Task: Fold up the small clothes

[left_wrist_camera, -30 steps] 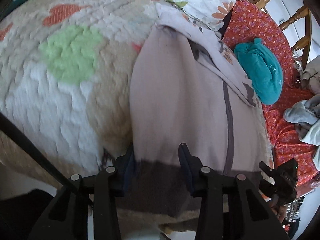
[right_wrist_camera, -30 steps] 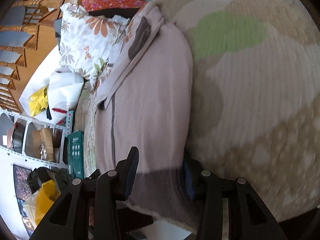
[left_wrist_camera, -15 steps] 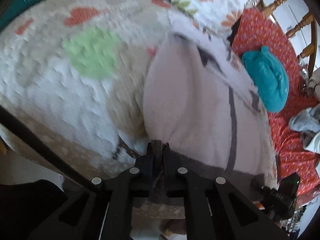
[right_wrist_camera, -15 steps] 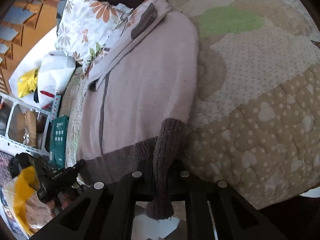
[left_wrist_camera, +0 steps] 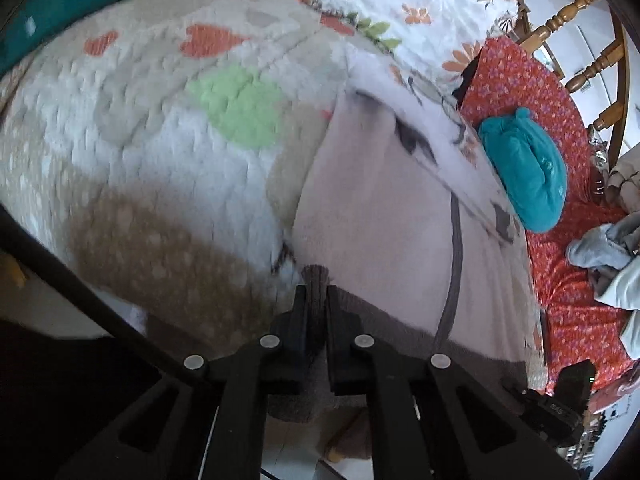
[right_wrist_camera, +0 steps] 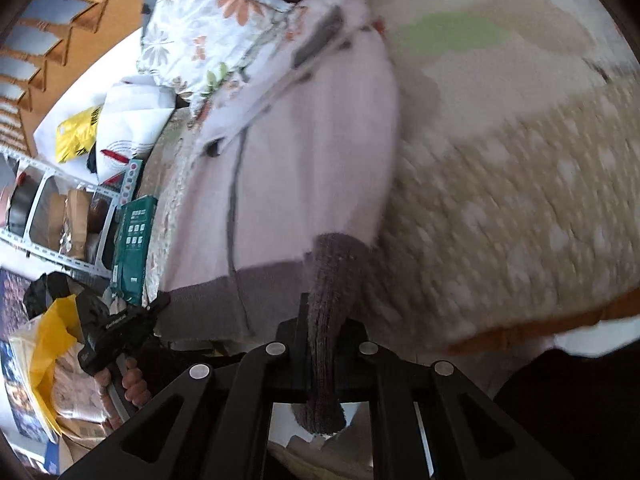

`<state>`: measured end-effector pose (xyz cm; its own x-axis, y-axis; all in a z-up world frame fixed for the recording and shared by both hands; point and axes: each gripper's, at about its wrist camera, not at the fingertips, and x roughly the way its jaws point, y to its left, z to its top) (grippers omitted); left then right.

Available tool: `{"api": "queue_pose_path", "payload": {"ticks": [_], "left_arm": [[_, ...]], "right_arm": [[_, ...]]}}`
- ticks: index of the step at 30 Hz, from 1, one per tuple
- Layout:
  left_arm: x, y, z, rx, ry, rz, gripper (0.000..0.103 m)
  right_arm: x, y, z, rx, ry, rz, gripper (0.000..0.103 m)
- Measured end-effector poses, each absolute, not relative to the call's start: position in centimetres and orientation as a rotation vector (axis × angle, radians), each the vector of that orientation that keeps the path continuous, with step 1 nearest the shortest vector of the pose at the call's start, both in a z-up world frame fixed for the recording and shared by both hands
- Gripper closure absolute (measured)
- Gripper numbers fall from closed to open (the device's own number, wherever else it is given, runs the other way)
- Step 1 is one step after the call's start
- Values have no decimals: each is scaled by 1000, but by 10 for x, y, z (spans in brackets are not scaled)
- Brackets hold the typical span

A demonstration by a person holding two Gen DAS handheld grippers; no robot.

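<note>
A pale pink sweater (left_wrist_camera: 384,208) with a dark grey ribbed hem lies flat on the quilted bed; it also shows in the right wrist view (right_wrist_camera: 304,168). My left gripper (left_wrist_camera: 317,300) is shut on the hem at the sweater's left corner. My right gripper (right_wrist_camera: 326,328) is shut on the hem (right_wrist_camera: 332,280) at the other corner, and a grey fold hangs down between its fingers. The left gripper (right_wrist_camera: 116,328) and the hand that holds it show at the lower left of the right wrist view.
A patchwork quilt (left_wrist_camera: 168,152) covers the bed. A floral pillow (left_wrist_camera: 404,4) lies beyond the sweater. A teal garment (left_wrist_camera: 524,172) and grey clothes (left_wrist_camera: 600,252) lie on a red cloth at the right. A green box (right_wrist_camera: 134,248) and shelves (right_wrist_camera: 52,216) stand beside the bed.
Both grippers went from open around the hem to shut on it. They have since lifted and pulled the hem corners back, and the grey hem bunches up between the fingers.
</note>
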<state>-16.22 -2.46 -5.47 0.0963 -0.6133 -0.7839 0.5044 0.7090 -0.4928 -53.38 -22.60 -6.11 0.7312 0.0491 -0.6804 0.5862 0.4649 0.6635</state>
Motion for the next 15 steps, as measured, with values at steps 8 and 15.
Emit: {"api": "queue_pose_path", "payload": {"ticks": [8, 15], "left_arm": [[-105, -92, 4, -96, 1072, -832, 96], [-49, -174, 14, -112, 1027, -807, 96]], "right_arm": [[-486, -289, 5, 943, 580, -367, 96], [-434, -368, 21, 993, 499, -436, 96]]}}
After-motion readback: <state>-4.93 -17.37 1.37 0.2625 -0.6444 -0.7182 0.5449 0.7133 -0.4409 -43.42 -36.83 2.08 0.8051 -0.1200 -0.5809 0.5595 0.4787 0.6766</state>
